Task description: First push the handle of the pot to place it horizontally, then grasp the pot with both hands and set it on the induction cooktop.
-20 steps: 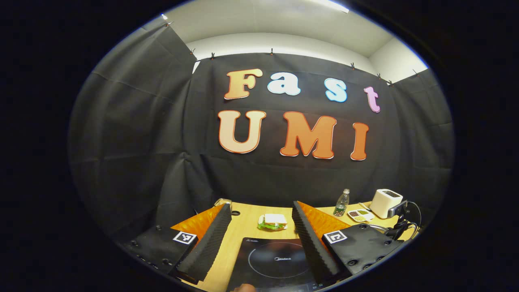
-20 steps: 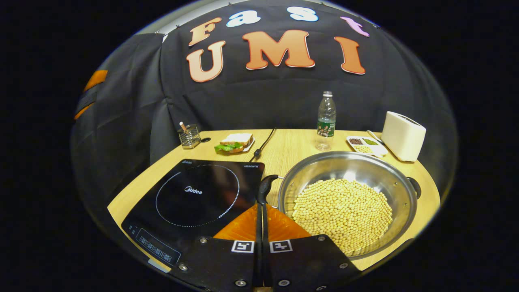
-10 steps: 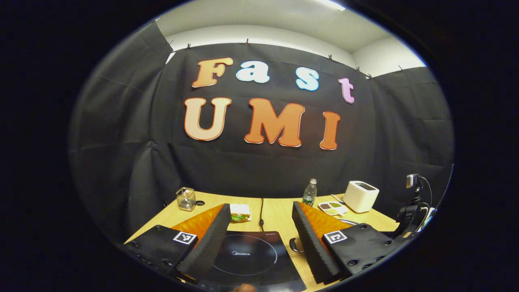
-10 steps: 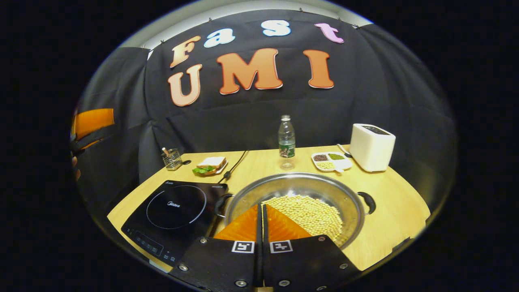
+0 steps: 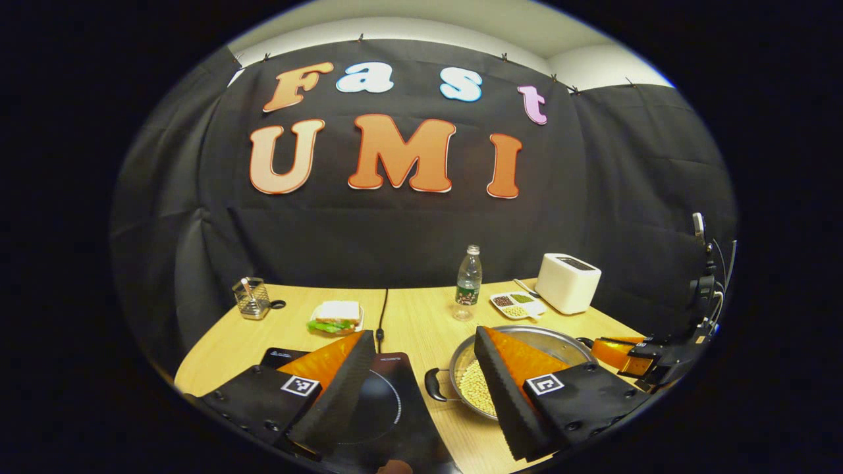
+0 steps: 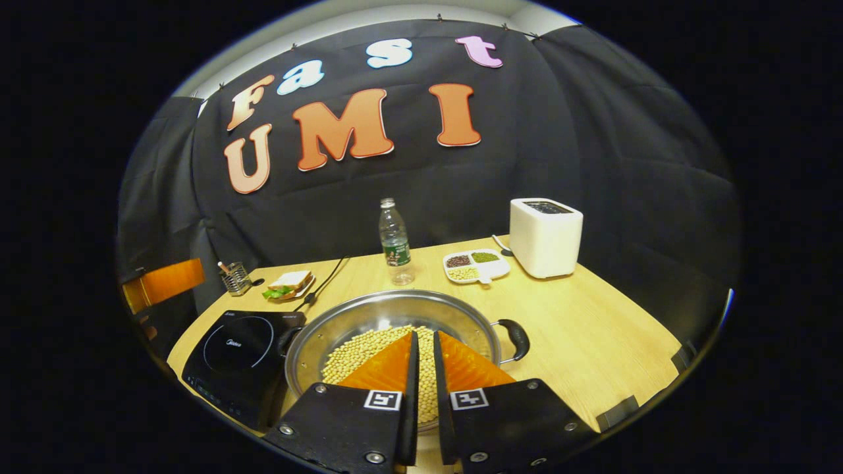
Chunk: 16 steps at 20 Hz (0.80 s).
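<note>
On the table: pot (image 6: 395, 329) beside cooktop (image 6: 240, 345), both grippers above, nothing gripped.

The pot, with beans inside, stands just right of the cooktop; its handles point to about 9 and 3 o'clock, so the push step looks done, I judge. The left gripper (image 5: 421, 388) is wide open and empty, near the 9 o'clock handle (image 5: 433, 385). The right gripper (image 6: 421, 375) is almost closed, with a thin gap, empty, over the pot. Next, each gripper must take one handle; the right must first open and go to the 3 o'clock handle (image 6: 517, 339).

steel pot (image 6: 369, 313) of pale beans, black side handles, upright on table just beside black induction cooktop (image 6: 230, 355)
</note>
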Each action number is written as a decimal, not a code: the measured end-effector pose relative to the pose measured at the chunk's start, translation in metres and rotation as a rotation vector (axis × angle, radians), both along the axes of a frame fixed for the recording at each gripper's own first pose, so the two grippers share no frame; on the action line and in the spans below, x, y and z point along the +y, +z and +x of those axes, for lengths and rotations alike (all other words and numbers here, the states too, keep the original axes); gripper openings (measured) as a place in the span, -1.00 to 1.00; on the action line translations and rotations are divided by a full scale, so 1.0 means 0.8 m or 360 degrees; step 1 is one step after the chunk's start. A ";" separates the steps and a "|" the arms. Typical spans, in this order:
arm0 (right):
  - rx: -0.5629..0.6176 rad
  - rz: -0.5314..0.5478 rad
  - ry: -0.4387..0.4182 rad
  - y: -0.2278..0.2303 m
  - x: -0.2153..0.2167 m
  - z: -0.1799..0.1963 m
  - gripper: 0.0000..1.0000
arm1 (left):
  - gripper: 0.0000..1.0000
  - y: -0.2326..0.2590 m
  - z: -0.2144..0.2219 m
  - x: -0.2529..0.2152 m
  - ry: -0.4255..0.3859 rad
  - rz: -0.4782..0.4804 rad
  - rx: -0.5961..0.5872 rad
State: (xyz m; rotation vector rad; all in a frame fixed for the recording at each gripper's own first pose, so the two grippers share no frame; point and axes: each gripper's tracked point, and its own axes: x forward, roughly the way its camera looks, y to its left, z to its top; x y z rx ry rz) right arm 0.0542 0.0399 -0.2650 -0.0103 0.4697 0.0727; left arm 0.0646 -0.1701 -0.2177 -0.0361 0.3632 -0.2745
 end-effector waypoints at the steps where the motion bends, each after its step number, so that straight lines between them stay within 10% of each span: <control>1: 0.0001 -0.0007 -0.0017 -0.002 -0.009 0.004 -0.63 | 0.97 -0.010 0.005 -0.009 -0.0019 -0.0003 0.0024; 9: 0.0086 -0.0099 -0.0127 -0.047 -0.059 0.038 0.69 | 0.97 -0.079 0.025 -0.057 -0.0165 0.0101 0.0188; 16: 0.0185 -0.0091 -0.0186 -0.088 -0.081 0.062 0.88 | 0.99 -0.148 0.049 -0.068 -0.0185 0.0161 0.0375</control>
